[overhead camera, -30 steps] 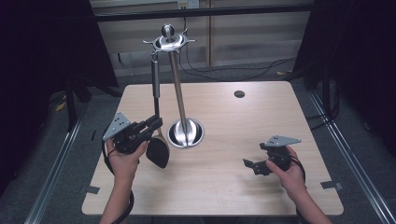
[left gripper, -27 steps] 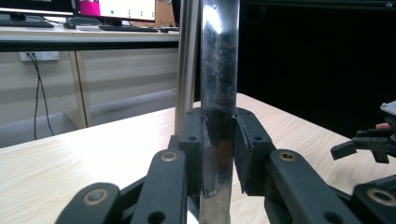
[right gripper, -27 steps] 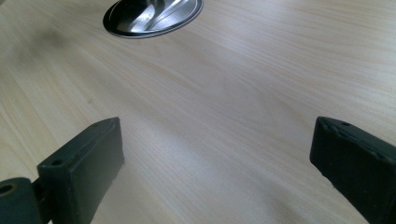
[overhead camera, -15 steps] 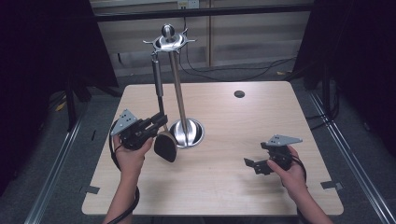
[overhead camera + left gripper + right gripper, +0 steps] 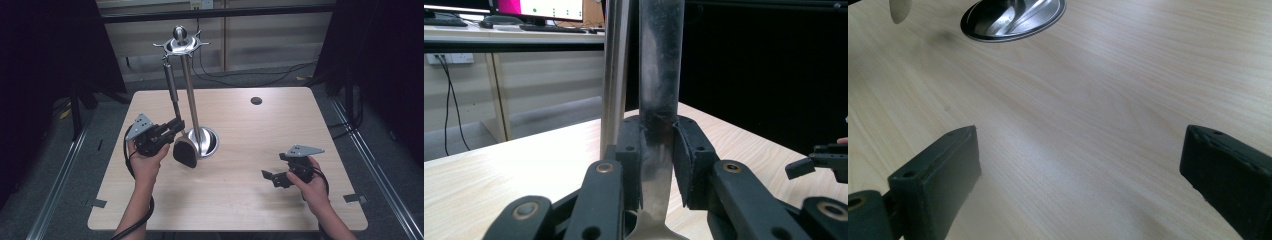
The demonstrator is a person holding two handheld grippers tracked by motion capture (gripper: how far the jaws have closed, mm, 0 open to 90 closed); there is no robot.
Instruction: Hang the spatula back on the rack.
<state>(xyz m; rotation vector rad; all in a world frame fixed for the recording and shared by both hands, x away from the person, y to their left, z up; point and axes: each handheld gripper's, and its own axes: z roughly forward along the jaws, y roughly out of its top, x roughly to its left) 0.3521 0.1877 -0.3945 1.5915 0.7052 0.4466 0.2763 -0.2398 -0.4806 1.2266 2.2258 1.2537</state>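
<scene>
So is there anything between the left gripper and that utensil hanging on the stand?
Nothing visible. The left gripper has its fingers closed on the utensil's metal handle. The utensil's dark head hangs just above the table, beside the stand's pole. The right gripper is open, off to the side.

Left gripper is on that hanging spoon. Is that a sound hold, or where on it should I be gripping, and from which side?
The left gripper is shut on the spoon at the lower handle, just above the dark bowl. That seems the best place: the handle is narrow and flat there, so the pads clamp both sides. Coming from the table's left keeps clear of the stand's pole, close beside it.
</scene>
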